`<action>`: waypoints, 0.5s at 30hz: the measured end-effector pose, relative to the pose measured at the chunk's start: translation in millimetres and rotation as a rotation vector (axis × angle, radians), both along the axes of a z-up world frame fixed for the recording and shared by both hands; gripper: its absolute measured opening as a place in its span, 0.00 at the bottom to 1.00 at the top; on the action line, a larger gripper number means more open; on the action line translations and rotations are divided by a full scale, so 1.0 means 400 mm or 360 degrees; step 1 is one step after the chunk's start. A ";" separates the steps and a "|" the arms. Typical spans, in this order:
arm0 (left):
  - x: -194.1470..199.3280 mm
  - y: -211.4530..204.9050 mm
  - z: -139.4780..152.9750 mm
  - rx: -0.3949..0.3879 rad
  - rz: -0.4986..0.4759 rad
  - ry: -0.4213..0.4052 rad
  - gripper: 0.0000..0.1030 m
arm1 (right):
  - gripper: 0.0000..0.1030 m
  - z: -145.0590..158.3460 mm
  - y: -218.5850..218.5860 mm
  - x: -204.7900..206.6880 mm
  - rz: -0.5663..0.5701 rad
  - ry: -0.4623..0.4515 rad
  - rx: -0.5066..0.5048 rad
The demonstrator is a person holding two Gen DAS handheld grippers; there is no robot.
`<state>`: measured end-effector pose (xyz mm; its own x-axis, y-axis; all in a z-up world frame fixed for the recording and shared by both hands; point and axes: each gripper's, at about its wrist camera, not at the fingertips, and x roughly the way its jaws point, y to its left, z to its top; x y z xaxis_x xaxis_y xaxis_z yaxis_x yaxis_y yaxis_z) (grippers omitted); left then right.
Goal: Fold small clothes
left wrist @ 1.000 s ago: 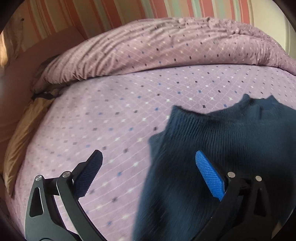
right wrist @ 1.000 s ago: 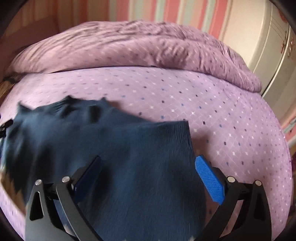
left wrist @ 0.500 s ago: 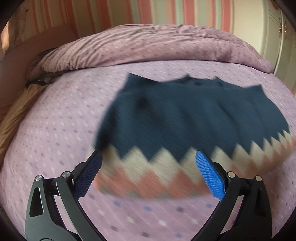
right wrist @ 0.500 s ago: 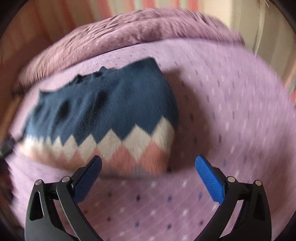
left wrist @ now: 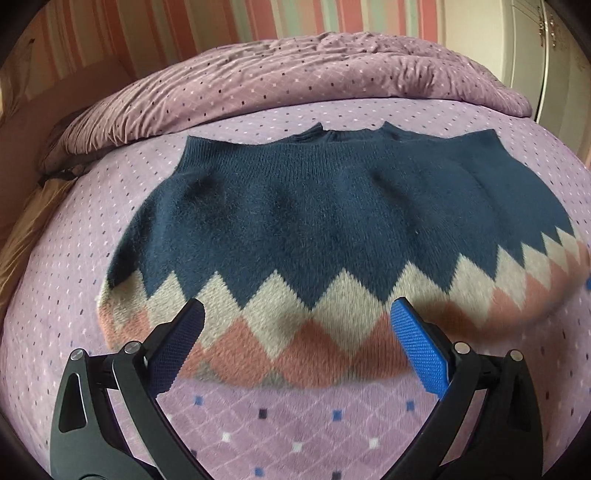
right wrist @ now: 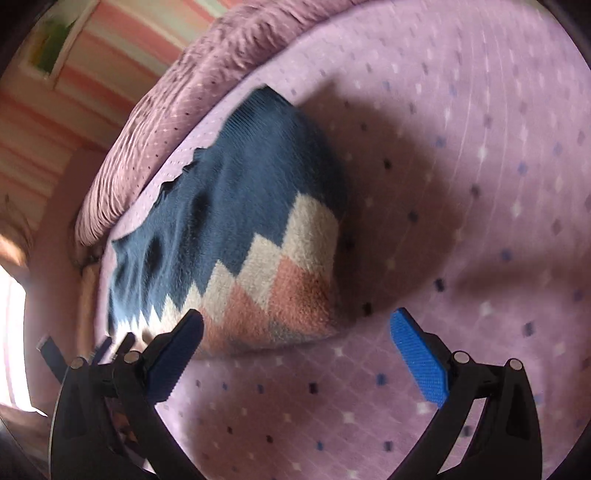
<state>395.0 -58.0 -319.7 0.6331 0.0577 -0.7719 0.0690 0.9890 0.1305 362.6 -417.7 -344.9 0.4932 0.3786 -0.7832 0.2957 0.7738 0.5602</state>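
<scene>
From your left wrist camera, the sweater point(left wrist: 332, 229) lay spread flat on the bed point(left wrist: 295, 424), its navy part toward the far side and its cream and pink zigzag band along the near edge. The neck opening sat at the far edge, close to the rumpled duvet point(left wrist: 295, 81) heaped along the far side of the bed. Your left gripper point(left wrist: 295, 343) hung just above the near hem with its fingers point(left wrist: 177, 347) spread wide and nothing between them; the pink band showed in the gap. A striped wall point(left wrist: 221, 26) stood behind the duvet, and a pale cupboard point(left wrist: 535, 55) stood at the right.

From your right wrist camera, the view was tilted and somewhat blurred. The sweater point(right wrist: 240, 236) lay to the left of centre on the bed point(right wrist: 461, 184), its right edge bulging up slightly and throwing a shadow on the sheet. Your right gripper point(right wrist: 295, 350) was wide apart and empty; its left finger point(right wrist: 173, 362) stood over the pink corner of the hem, while the right finger point(right wrist: 421, 362) stood over bare sheet, well clear of the knit. The duvet point(right wrist: 177, 96) ran along the upper left.
</scene>
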 end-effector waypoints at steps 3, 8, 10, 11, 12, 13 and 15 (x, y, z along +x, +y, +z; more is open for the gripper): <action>0.025 -0.009 -0.002 0.0011 0.0016 -0.0023 0.97 | 0.98 -0.033 0.016 0.013 0.0004 0.0022 0.0020; 0.075 -0.034 -0.031 0.0126 0.0007 -0.0009 0.97 | 0.81 -0.066 0.052 0.044 0.0026 -0.0013 0.0065; 0.091 -0.030 -0.043 0.0140 0.0043 0.0006 0.97 | 0.75 -0.069 0.066 0.054 0.0031 -0.0009 0.0029; 0.097 -0.021 -0.046 0.0105 0.0068 0.0013 0.97 | 0.71 -0.068 0.075 0.059 0.0031 -0.0012 -0.0012; 0.105 -0.011 -0.048 0.0050 0.0100 0.0026 0.97 | 0.69 -0.067 0.084 0.064 0.0045 -0.0010 -0.0059; 0.109 -0.006 -0.049 0.0019 0.0118 0.0031 0.97 | 0.66 -0.067 0.085 0.068 0.0054 -0.0012 -0.0085; 0.114 0.002 -0.044 -0.0058 0.0140 -0.0001 0.97 | 0.57 -0.058 0.087 0.068 0.0055 -0.0033 -0.0126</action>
